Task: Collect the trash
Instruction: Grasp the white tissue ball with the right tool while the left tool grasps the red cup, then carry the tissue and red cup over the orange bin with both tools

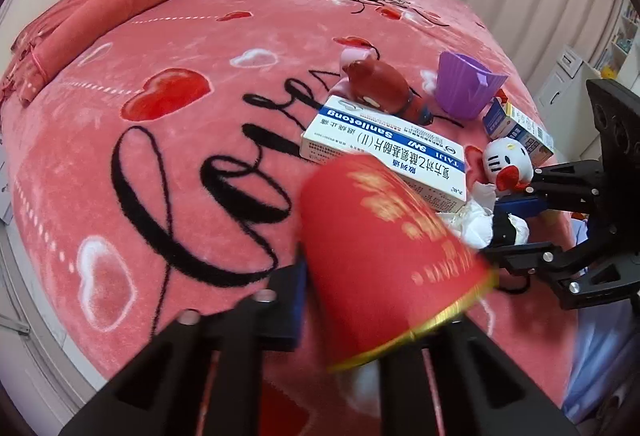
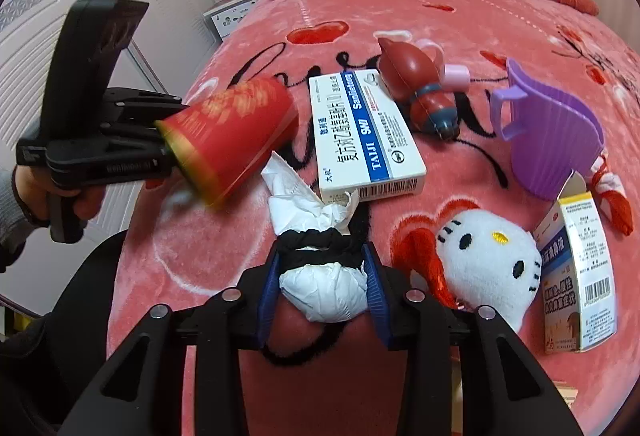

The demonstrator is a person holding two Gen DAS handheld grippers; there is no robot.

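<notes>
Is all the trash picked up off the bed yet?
Not yet. Nothing looks put away. In hand: the left gripper pinches the red paper cup by its rim, and the right gripper is around the crumpled tissue. Left on the blanket: the white medicine box and the opened carton.

Red cup (image 1: 384,256), gold-printed; white tissue (image 2: 324,292)

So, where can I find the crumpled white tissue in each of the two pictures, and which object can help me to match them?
Left wrist view: crumpled white tissue sits at right of centre, between the fingers of the right gripper.
Right wrist view: it sits low at centre, between that gripper's blue pads.
Shared landmark: the white and blue medicine box lies just beyond the tissue in both views.
</notes>
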